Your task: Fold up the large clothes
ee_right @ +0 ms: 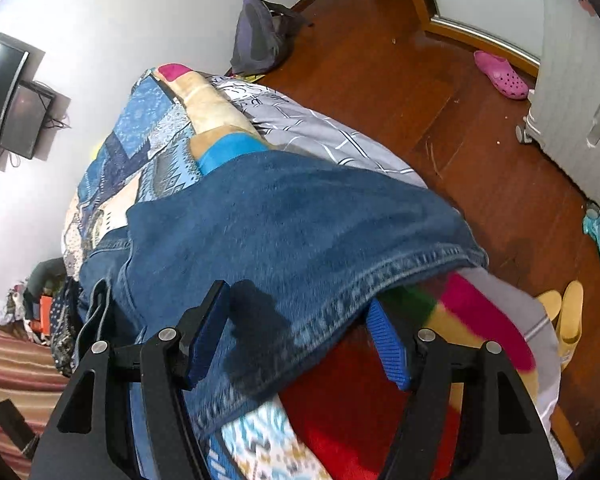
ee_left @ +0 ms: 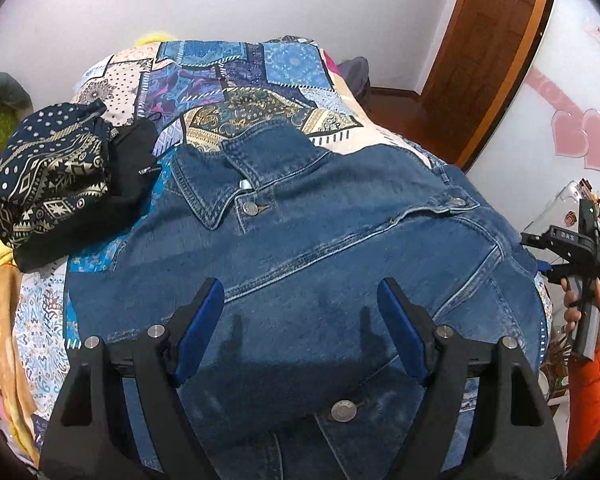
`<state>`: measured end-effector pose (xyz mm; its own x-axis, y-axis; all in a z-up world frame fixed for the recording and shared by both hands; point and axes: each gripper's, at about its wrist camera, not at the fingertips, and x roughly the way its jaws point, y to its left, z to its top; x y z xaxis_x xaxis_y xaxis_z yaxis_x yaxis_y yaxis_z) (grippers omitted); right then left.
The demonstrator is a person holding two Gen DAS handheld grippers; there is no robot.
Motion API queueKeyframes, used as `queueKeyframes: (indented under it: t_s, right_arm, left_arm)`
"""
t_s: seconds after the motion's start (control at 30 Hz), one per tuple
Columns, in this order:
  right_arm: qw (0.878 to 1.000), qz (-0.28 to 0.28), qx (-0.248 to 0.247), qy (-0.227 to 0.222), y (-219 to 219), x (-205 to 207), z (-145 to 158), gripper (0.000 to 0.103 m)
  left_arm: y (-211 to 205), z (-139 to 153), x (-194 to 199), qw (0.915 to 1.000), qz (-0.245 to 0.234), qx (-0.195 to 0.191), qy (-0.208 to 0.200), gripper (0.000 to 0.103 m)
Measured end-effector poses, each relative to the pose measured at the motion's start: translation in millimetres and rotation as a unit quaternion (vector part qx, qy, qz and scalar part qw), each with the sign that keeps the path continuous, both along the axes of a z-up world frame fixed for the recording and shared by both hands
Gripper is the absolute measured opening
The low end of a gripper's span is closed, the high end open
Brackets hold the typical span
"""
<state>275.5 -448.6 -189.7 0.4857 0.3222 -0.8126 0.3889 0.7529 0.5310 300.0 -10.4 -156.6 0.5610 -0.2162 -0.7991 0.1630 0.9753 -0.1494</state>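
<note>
A blue denim jacket (ee_left: 320,240) is spread over a bed covered with a patchwork quilt (ee_left: 236,80), its collar toward the far side and a metal button seen near the lower edge of the left wrist view. The fingers of the left gripper (ee_left: 300,328) are held wide apart above the jacket's near part, and nothing is gripped between them; only their shadows fall on the denim. At the far left of the bed a dark patterned garment (ee_left: 48,184) is bunched beside a black one (ee_left: 134,168).

In the right wrist view, the fingers of the right gripper (ee_right: 300,340) are set apart on either side of a stitched hem of the jacket (ee_right: 340,292); whether the pads press on the fabric cannot be told. A multicoloured blanket (ee_right: 472,320) is seen under that hem. On the wooden floor (ee_right: 380,72) to the right, a pink clog (ee_right: 500,74) and yellow slippers (ee_right: 568,316) are lying.
</note>
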Motion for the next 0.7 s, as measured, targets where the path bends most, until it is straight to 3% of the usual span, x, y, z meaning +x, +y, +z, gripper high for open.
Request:
queueKeyframes:
  t_s: [0.07, 0.3, 0.53, 0.7]
  right_arm:
    - [1.000, -0.008, -0.012, -0.003, 1.3, 2.2, -2.1, 0.058]
    - [0.997, -0.011, -0.069, -0.038, 7.4, -4.0, 19.2, 0.018]
    - [0.991, 0.021, -0.064, -0.117, 25.6, -15.2, 81.5, 0.010]
    - [0.970, 0.104, -0.094, -0.200, 79.4, -21.1, 138.7, 0.009]
  left_arm:
    - [3.2, -1.9, -1.3, 1.0000, 0.004, -0.004, 0.003, 0.078]
    - [16.1, -5.0, -9.8, 0.9999, 0.009, -0.002, 0.005, 0.078]
    - [36.4, -7.1, -18.4, 0.9996, 0.025, -0.006, 0.008, 0.078]
    - [44.4, -5.9, -22.1, 0.9992, 0.033, -0.021, 0.008, 0.078]
